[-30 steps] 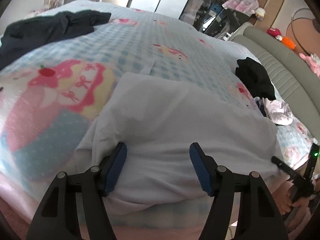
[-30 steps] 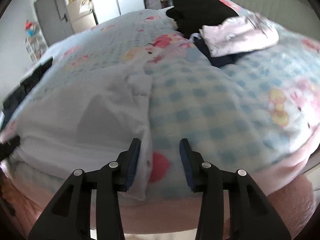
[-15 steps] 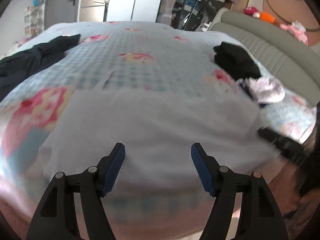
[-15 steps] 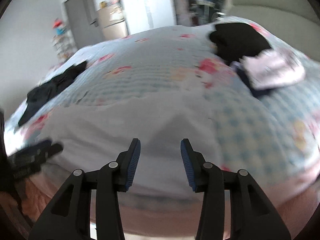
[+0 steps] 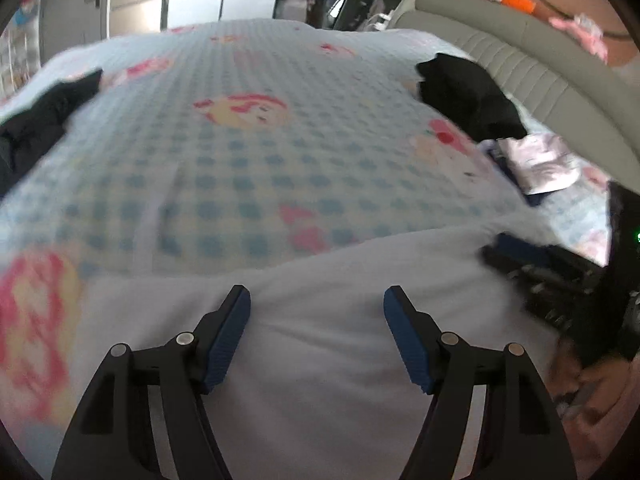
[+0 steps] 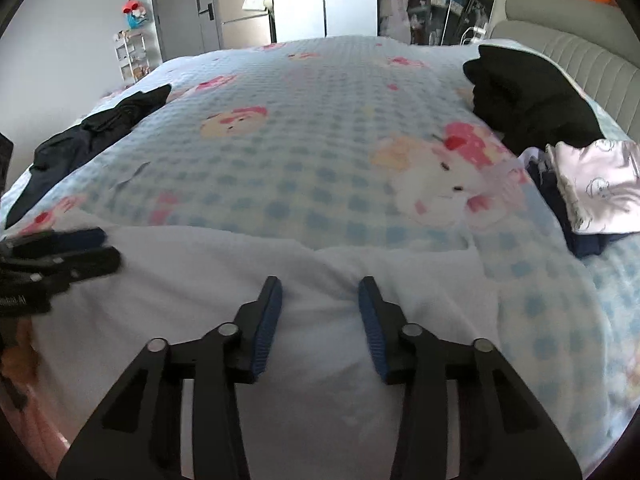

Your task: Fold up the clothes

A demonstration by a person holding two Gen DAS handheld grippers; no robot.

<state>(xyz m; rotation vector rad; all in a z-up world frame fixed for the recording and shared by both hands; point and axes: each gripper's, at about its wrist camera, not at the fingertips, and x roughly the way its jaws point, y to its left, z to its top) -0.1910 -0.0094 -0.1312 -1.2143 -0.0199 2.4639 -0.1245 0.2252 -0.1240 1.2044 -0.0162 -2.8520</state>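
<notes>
A dark garment (image 6: pixel 92 136) is lying at the far left of the bed (image 6: pixel 320 128). Nearer, a white garment (image 6: pixel 248 280) is spreading across the bed's near edge. The left gripper (image 5: pixel 317 300) is standing wide open over it, with nothing clamped between its pads. The right gripper (image 6: pixel 320 292) is hovering over the cloth's right half, its jaws closing but apart, gripping nothing. At the right, a black pile (image 6: pixel 532 100) and a folded pale garment (image 6: pixel 600 188) are sitting near the headboard (image 6: pixel 580 56).
</notes>
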